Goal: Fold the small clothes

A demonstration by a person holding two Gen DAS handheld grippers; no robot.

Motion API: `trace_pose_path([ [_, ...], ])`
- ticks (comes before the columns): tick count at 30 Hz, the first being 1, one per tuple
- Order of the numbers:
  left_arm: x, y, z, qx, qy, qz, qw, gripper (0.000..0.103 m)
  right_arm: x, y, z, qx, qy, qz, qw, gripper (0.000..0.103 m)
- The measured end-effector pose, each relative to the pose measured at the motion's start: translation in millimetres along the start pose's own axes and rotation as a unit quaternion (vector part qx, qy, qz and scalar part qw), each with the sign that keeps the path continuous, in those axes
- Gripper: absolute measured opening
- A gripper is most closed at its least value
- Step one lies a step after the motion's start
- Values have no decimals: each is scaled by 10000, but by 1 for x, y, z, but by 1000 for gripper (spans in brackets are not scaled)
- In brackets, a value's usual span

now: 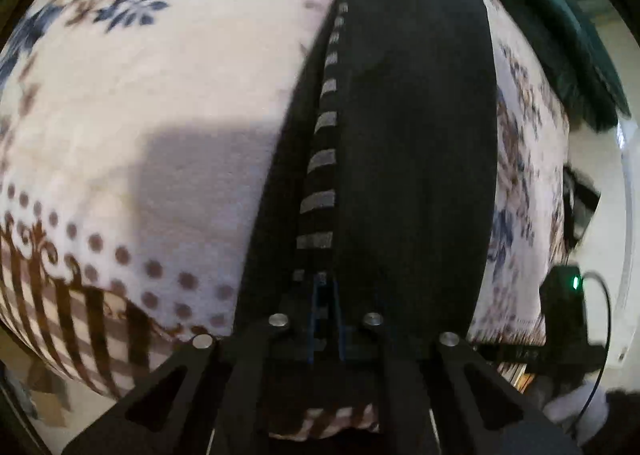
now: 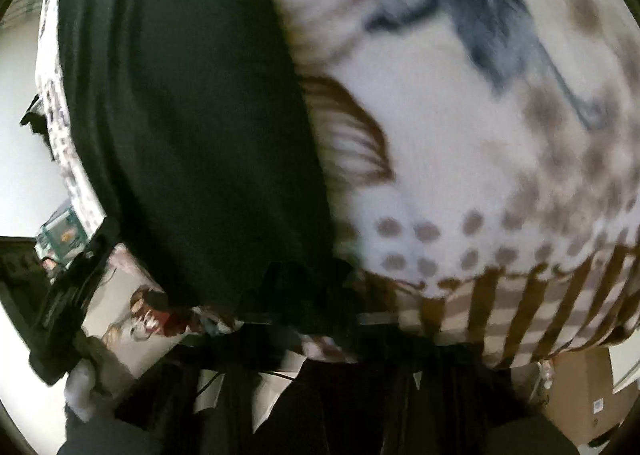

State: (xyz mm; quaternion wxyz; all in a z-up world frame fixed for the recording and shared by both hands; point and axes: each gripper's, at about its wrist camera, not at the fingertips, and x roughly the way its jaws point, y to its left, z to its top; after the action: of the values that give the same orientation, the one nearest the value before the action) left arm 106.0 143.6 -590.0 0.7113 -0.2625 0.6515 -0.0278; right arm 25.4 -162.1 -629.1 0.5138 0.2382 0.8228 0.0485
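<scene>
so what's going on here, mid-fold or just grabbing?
Just grabbing, it looks like. A person holds a gripper in each hand over a dark garment with a grey-striped side band, laid out long on a floral blanket. The left gripper is shut on the garment's near edge at the striped band. The right gripper is shut at the near edge too, though that view is dark and blurred. No fold is visible yet.

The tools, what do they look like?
The left tool is black, with angular arms with triangular holes, round silver bolts and thin blue fingers. The right tool is black too, but blurred. A black box with a green light and cable sits beside it.
</scene>
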Motion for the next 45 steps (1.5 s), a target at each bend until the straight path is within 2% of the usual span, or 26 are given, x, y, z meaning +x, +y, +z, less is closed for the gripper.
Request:
trace_pose_path([
  [2, -10, 16, -2, -334, -95, -113, 9993, 5, -4, 2, -4, -13, -121, -114, 9999, 6],
  [5, -19, 35, 3, -403, -54, -4, 9992, 5, -11, 8, -12, -88, -283, -294, 9991, 5],
  [7, -16, 41, 0, -294, 83, 133, 9994, 5, -12, 7, -14, -144, -247, -323, 9991, 5],
  [10, -11, 40, 3, -223, 236, 118, 9994, 6, -1, 17, -17, -207, -200, -400, 9988, 6],
  [11, -11, 40, 4, -216, 298, 102, 9993, 10, 2, 18, -16, -226, -155, -411, 9988, 6],
  [13, -10, 41, 5, -303, 462, -20, 9985, 10, 16, 23, -10, -216, 129, -356, 9990, 7],
  [14, -12, 41, 2, -407, 486, -159, 9979, 16, 24, 27, -11, -117, 166, -241, 9995, 12],
  [15, -13, 43, -2, -506, 531, -341, 9967, 25, 24, 25, -11, -19, 233, -66, 9997, 13],
  [16, -18, 48, -9, -556, 589, -410, 9959, 28, 26, 23, -12, 34, 324, 78, 9994, 13],
  [17, -18, 48, -15, -550, 648, -495, 9952, 34, 29, 21, -14, 84, 441, 173, 9988, 20],
  [19, -13, 44, -29, -437, 831, -497, 9943, 38, 33, 15, -18, 113, 524, 360, 9979, 35],
  [20, -8, 42, -36, -376, 935, -505, 9936, 38, 33, 14, -18, 133, 538, 420, 9976, 37],
  [22, 1, 38, -46, -287, 1093, -386, 9928, 38, 39, 11, -21, 237, 595, 561, 9964, 37],
  [24, 1, 32, -53, -191, 959, -287, 9948, 29, 43, 6, -24, 406, 535, 656, 9956, 36],
  [25, -1, 30, -55, -170, 899, -183, 9956, 15, 44, 6, -26, 408, 504, 624, 9959, 28],
  [26, -4, 33, -57, -219, 885, -174, 9957, 3, 45, 10, -29, 362, 483, 571, 9965, 7],
  [30, -26, 44, -59, -494, 555, -89, 9972, 3, 40, 24, -37, 191, 357, 492, 9980, 7],
  [32, -27, 53, -57, -528, 559, -53, 9970, 3, 42, 31, -41, 87, 398, 454, 9981, 6],
  [35, -8, 51, -53, -441, 706, 128, 9964, 3, 54, 43, -41, -19, 463, 224, 9987, 6],
  [37, 0, 53, -50, -520, 777, 118, 9955, 4, 59, 46, -36, -13, 523, 107, 9986, 6],
  [39, -2, 56, -50, -676, 807, 28, 9944, 8, 63, 56, -32, -60, 691, 78, 9976, 7],
  [41, -11, 63, -53, -825, 832, -253, 9928, 12, 67, 61, -31, -122, 814, 151, 9965, 18],
  [42, -16, 66, -56, -886, 776, -386, 9923, 22, 67, 62, -33, -135, 851, 391, 9955, 22],
  [43, -19, 69, -57, -906, 713, -481, 9922, 29, 65, 62, -35, -131, 826, 598, 9947, 34],
  [44, -20, 73, -58, -939, 684, -524, 9918, 46, 61, 61, -30, -146, 772, 690, 9945, 43],
  [45, -19, 77, -58, -1010, 662, -547, 9912, 54, 57, 58, -27, -186, 728, 739, 9944, 46],
])
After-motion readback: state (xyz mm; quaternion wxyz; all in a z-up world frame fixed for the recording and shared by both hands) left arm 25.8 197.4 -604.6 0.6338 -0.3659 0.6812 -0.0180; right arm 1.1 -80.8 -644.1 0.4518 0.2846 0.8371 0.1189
